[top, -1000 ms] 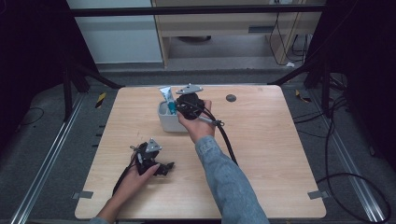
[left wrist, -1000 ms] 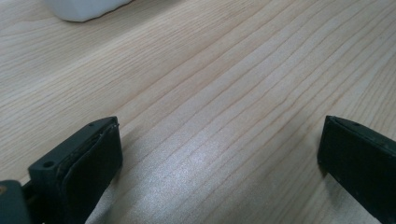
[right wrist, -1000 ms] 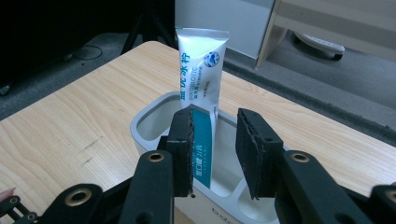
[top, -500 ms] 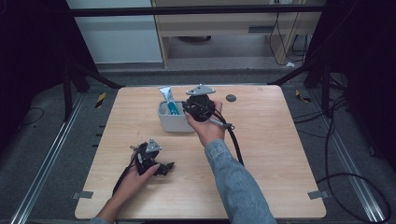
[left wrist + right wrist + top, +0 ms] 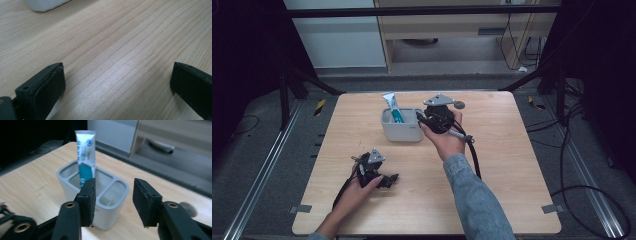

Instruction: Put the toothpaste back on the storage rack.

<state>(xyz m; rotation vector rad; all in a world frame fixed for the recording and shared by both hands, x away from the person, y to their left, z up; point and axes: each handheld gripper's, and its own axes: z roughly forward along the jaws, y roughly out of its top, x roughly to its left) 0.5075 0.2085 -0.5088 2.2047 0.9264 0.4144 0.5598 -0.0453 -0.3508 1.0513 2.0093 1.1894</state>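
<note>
A grey holder (image 5: 401,131) with several compartments stands at the table's back middle. A white and teal toothpaste tube (image 5: 393,107) stands upright in it. My right gripper (image 5: 424,120) hovers just right of the holder and points at it. In the right gripper view the holder (image 5: 100,202) and the tube (image 5: 85,157) lie beyond my right gripper (image 5: 115,188). Its jaws have just been opening, with nothing between them. My left gripper (image 5: 388,180) rests on the table at the front left. It stands wide open (image 5: 117,82) over bare wood.
A small dark disc (image 5: 458,105) lies on the table right of the right gripper, and shows again as the disc (image 5: 187,208) past the right jaw. A corner of the white holder (image 5: 45,3) sits ahead of the left gripper. Black cables trail from both grippers.
My right gripper has drawn back to the right, from over the holder to beside it, and its jaws stand wider. The tube stays in the holder. The left hand has not moved.
</note>
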